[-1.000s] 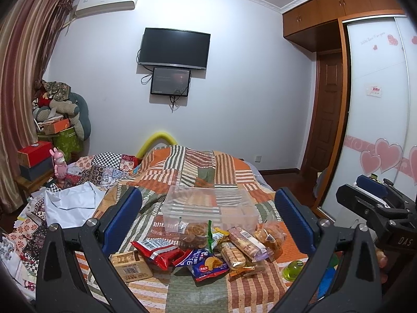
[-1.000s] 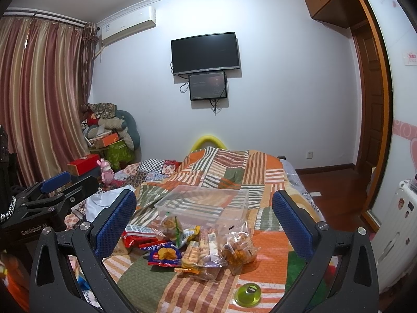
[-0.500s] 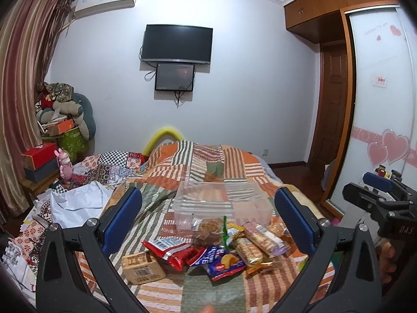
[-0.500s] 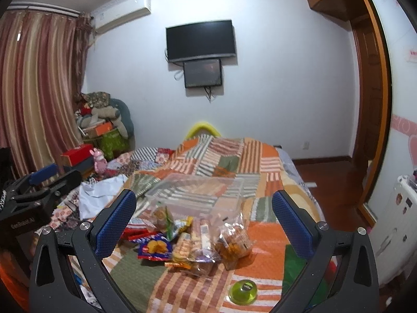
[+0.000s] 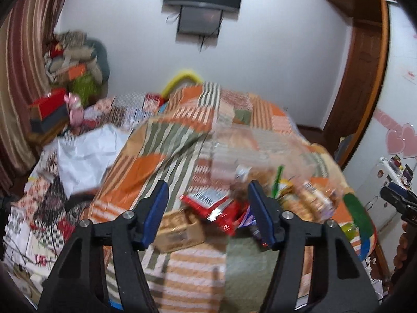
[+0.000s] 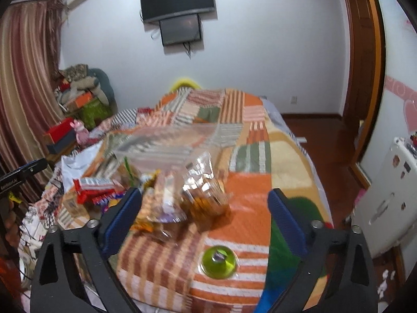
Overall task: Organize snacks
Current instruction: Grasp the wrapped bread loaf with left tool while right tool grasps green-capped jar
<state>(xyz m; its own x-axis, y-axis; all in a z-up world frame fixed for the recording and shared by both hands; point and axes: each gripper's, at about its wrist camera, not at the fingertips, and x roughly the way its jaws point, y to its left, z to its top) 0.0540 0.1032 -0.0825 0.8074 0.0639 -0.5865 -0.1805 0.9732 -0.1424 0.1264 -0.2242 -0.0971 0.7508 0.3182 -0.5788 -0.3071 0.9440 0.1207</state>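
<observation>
Snack pile (image 5: 234,206) on patchwork bed (image 5: 182,266), before clear bin (image 5: 250,151) | left gripper (image 5: 208,208) has dipped, narrowed around red packet (image 5: 213,206), empty | right gripper (image 6: 206,219) wide, lowered: first pick imminent

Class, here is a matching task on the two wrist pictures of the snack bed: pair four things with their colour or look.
Things:
1. snack packet
2. small box
3. round lidded tub
4. storage bin

Looks:
a. see-through
b. red
c. bright green
d. tan cardboard

Pairs: 1-b, 2-d, 3-c, 4-a.

All four rest on the patchwork quilt. The left gripper and the right gripper are both open and hold nothing.
</observation>
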